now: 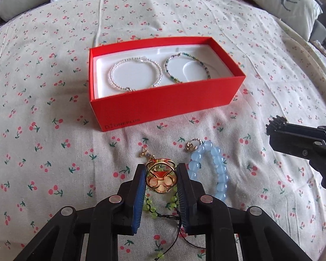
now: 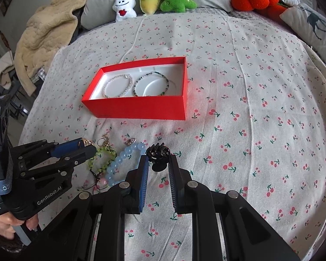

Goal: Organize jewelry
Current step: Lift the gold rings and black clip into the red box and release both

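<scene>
A red box (image 1: 163,105) (image 2: 139,108) lies open on the bed with a clear bead bracelet (image 1: 135,74) and a dark multicolour bracelet (image 1: 187,67) inside. My left gripper (image 1: 162,174) is shut on a gold hair clip (image 1: 161,178), above a green bead bracelet (image 1: 152,206). A blue bead bracelet (image 1: 217,171) (image 2: 121,163) lies to its right, with a small gold ring (image 1: 192,145) beyond. My right gripper (image 2: 158,159) is shut on a black claw clip (image 2: 157,153).
The cherry-print bedspread (image 2: 250,108) covers the bed. Plush toys (image 2: 154,0), pillows (image 1: 286,2) and a beige blanket (image 2: 45,41) line the far edge. A gold keyring charm (image 2: 104,141) lies near the bracelets.
</scene>
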Motion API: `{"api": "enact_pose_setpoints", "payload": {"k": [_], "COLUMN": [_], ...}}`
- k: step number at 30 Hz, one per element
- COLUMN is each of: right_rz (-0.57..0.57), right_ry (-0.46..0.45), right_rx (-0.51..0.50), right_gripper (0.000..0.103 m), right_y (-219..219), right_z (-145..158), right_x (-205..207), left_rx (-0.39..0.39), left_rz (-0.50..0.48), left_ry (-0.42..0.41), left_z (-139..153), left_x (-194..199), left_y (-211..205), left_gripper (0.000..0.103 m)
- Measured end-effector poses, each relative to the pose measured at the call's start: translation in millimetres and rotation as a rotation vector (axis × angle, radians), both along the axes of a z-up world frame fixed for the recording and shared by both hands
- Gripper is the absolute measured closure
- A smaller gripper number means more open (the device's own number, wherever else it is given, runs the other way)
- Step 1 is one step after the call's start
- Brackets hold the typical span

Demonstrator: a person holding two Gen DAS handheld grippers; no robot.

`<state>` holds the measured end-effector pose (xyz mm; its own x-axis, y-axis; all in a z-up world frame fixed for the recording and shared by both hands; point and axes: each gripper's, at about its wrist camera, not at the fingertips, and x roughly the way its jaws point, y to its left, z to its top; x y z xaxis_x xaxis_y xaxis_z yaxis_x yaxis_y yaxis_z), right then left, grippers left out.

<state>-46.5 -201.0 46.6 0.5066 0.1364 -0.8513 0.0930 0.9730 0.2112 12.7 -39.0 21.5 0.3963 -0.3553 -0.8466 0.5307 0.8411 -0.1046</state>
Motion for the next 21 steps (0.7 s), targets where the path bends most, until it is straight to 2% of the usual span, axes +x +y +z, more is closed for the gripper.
{"api": "enact_pose_setpoints", "payload": {"k": [6, 10, 13, 17, 21], "right_rz": [-0.023, -0.037, -0.056, -0.06, -0.065], "right_ry": [-0.057, -0.091, -0.105, -0.122, -0.12], "right_rx": [0.039, 0.078, 0.108, 0.13, 0.15], "right_gripper": [0.083, 0.083, 0.083, 0.083, 0.083], "right_y": [-7, -14, -18, -20, -22], "right_z": [22, 29, 26, 20, 9], "right_x": [18, 35, 48, 64, 78], "left_rx": [-0.033, -0.075, -0.087, -0.09, -0.068], "left_rz": [0.013, 0.03, 0.041, 0.055, 0.055], "left_ry": [-0.048, -0.066, -0.086, -0.072, -0.097], "left_z": [31, 41, 38, 24, 17], "left_x": [13, 30, 45, 62, 70], "left_y": [-2, -3, -7, -13, -19], "left_gripper": [0.081, 0.081, 0.081, 0.081, 0.081]}}
